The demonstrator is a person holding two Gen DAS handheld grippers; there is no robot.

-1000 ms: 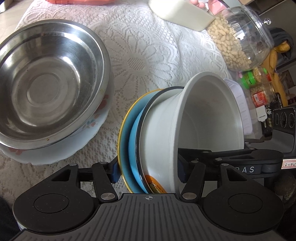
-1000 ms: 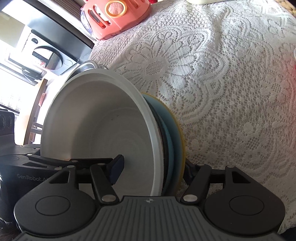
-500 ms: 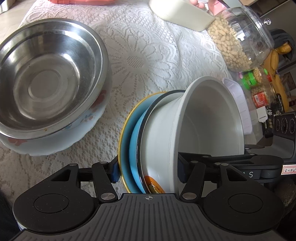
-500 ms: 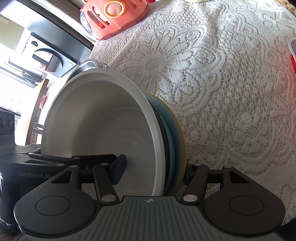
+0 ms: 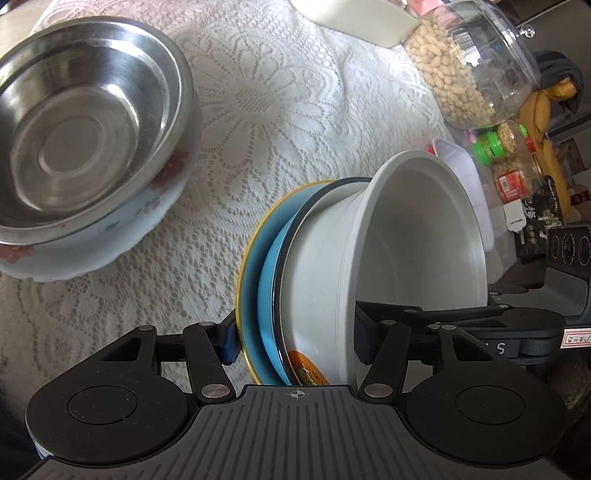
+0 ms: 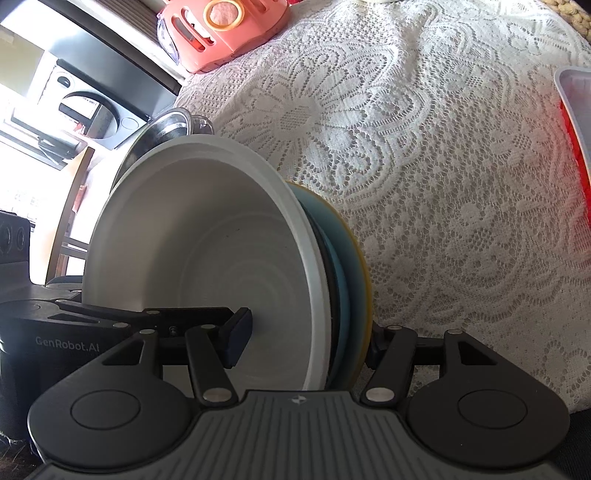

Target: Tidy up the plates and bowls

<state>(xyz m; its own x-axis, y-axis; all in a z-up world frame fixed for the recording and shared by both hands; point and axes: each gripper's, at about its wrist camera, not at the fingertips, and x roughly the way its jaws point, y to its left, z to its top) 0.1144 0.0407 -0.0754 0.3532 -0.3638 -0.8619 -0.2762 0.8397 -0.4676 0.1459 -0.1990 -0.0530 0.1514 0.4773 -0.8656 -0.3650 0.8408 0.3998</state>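
A nested stack stands on edge above the lace tablecloth (image 5: pixel 277 110): a white bowl (image 5: pixel 406 240), a dark-rimmed blue bowl (image 5: pixel 271 280) and a blue plate with a yellow rim (image 5: pixel 255 266). My left gripper (image 5: pixel 295 341) is shut across the stack's lower edge, one pad behind the plate and the other inside the white bowl. From the opposite side my right gripper (image 6: pixel 306 343) is shut on it too, around the white bowl (image 6: pixel 207 240) and the yellow-rimmed plate (image 6: pixel 354 258). A steel bowl (image 5: pixel 81 122) sits in a floral dish (image 5: pixel 122 236) to the left.
A glass jar of peanuts (image 5: pixel 461 74) and a clear lidded box (image 5: pixel 465 177) stand at the right, with small jars behind them. In the right wrist view a pink basket (image 6: pixel 221 29) lies at the far edge and a red-lidded box (image 6: pixel 576 122) at the right.
The stack stays gripped by both grippers. The views have drifted slightly: the steel bowl sits higher in the left wrist view, and the red-lidded box has come in at the right edge.
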